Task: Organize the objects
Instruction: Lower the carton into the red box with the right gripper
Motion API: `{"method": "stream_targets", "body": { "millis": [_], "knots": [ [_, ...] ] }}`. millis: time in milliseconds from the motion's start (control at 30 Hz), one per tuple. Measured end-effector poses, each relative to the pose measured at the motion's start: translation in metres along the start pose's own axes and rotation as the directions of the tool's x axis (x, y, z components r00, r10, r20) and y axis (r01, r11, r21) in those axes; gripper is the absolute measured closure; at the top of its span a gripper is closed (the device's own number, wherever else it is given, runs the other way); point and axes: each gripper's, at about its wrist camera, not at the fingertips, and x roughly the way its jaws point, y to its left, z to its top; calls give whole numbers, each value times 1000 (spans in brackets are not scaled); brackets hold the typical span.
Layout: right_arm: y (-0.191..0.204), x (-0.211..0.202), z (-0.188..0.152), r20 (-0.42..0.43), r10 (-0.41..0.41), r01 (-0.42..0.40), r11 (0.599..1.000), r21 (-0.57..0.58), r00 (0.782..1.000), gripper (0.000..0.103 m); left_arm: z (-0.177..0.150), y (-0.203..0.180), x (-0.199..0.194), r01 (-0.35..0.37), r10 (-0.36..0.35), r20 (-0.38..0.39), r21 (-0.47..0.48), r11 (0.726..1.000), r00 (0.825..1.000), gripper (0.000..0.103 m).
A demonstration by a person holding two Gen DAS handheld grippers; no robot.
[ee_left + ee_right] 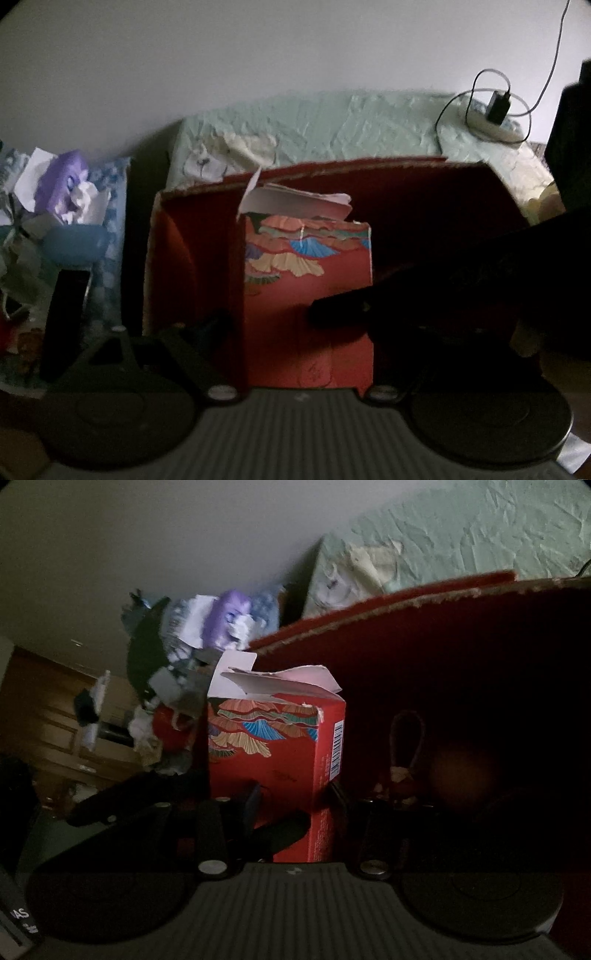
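Jaws of the right gripper [293, 794] pinch the red fan-print carton [273, 760], standing upright inside the big red box [461, 635] by its left wall. Left gripper [295, 321] straddles the same carton [306, 295], though whether it's clamped I cannot tell. Risk now: torn top flaps [277, 683] could snag, or the tall carton could tip if either grip lets go unevenly.

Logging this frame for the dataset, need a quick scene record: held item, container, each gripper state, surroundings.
held item: red patterned carton, top flaps torn open, upright
container: large red box, open top, carton inside
right gripper: fingers on both sides of carton, appears shut on it
left gripper: carton between its fingers, contact unclear
surroundings: green bedspread, charger and cable, clutter pile
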Motion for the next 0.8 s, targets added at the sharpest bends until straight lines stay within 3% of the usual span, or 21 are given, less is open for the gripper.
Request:
{"method": "stream_targets", "body": {
  "millis": [200, 367, 567, 700, 800],
  "knots": [
    [3, 15, -2, -56, -88, 86, 996, -26, 995, 59, -1, 2, 17, -9, 9, -38, 21, 1000, 999, 23],
    [0, 24, 1, -88, -101, 100, 995, -16, 991, 57, 1, -3, 23, -28, 31, -41, 58, 998, 999, 18],
    [-4, 22, -1, -90, -158, 160, 987, 8, 983, 67, 2, -6, 24, -27, 28, -31, 58, 998, 999, 16],
    [-10, 19, -2, -79, -153, 157, 987, 42, 985, 70, 4, -11, 22, 19, -17, -39, 46, 999, 999, 26],
    [-12, 17, -5, -72, -156, 160, 986, 51, 985, 71, 4, -15, 26, 6, -4, -43, 43, 999, 999, 25]
  ]
}}
